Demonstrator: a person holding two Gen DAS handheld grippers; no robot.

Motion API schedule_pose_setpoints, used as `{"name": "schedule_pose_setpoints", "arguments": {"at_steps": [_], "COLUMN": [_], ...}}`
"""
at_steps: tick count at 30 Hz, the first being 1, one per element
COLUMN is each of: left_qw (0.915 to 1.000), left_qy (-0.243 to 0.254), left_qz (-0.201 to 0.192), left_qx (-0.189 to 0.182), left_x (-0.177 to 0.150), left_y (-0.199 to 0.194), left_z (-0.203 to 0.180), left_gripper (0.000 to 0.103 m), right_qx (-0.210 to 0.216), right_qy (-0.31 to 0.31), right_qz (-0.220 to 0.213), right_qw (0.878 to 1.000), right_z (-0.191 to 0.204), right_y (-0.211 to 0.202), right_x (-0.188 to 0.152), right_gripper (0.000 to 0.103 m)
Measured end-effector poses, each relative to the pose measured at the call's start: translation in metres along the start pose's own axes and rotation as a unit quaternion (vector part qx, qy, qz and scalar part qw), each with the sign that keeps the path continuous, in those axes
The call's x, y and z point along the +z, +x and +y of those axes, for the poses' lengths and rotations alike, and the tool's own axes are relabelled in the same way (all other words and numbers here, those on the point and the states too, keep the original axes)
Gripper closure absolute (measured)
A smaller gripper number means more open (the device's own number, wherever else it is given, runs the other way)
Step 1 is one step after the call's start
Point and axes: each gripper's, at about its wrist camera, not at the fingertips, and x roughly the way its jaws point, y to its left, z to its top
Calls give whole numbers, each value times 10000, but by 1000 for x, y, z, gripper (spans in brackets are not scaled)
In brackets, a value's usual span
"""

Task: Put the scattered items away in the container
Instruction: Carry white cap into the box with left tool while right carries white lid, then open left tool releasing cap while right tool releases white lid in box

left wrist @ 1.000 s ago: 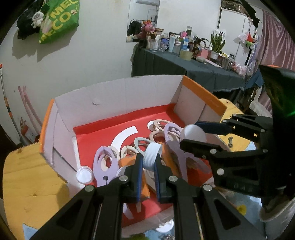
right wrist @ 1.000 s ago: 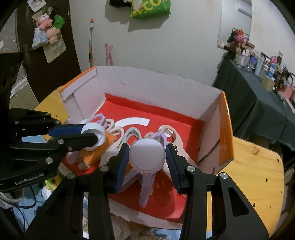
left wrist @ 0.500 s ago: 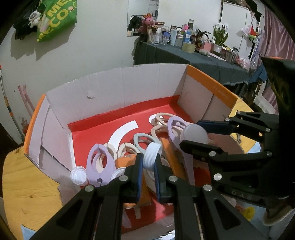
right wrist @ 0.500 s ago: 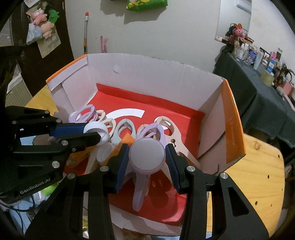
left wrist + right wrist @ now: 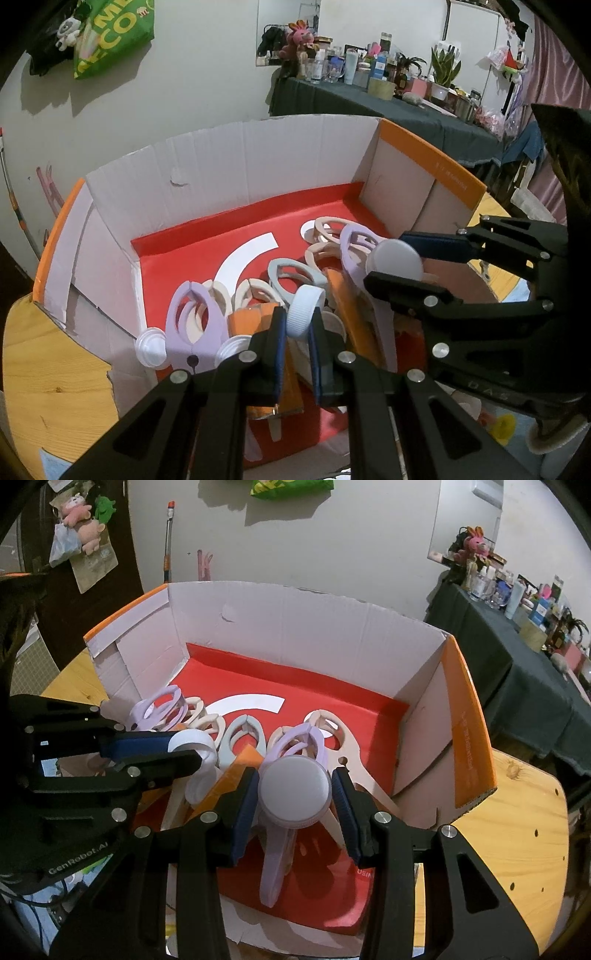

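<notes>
Both grippers are holding caps over the box: your left gripper is pinching a ribbed cap edgewise, your right gripper is clamping a lilac cap. You are hovering above the clips, so lower before releasing.

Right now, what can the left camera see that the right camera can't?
Only the left view shows two small white caps by the box's near-left corner, and a potted plant on the far table.

Only the right view shows pink plush toys hanging on a dark door.

Both show the box, the clips inside, and each gripper shut on a cap.
</notes>
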Motion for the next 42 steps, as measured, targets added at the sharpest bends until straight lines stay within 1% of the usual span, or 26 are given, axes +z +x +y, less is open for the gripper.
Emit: {"name": "schedule_pose_setpoints", "arguments": {"at_steps": [15, 21, 26, 30, 35, 39, 42], "left_qw": [10000, 10000, 10000, 10000, 9999, 10000, 10000], "left_qy": [-9, 37, 34, 42, 27, 12, 4], "left_qz": [-7, -18, -19, -19, -21, -22, -23], "left_qx": [51, 82, 84, 80, 97, 96, 93], "left_x": [-1, 0, 0, 0, 0, -1, 0], "left_y": [1, 2, 3, 3, 3, 3, 3], "left_z": [3, 2, 2, 1, 2, 3, 3], "left_gripper": [90, 81, 80, 80, 78, 78, 77], "right_qx": [-62, -64, -62, -92, -124, -169, -170], "right_qy": [-50, -82, -89, -102, -100, -101, -100], "right_qz": [14, 36, 45, 44, 44, 47, 52], "right_qw": [10000, 9999, 9999, 9999, 9999, 9998, 9998], "right_z": [2, 2, 3, 2, 1, 0, 1], "right_y": [2, 4, 4, 4, 4, 4, 4], "right_x": [0, -2, -2, -2, -2, -2, -2], "right_gripper": [63, 63, 63, 62, 59, 54, 54]}}
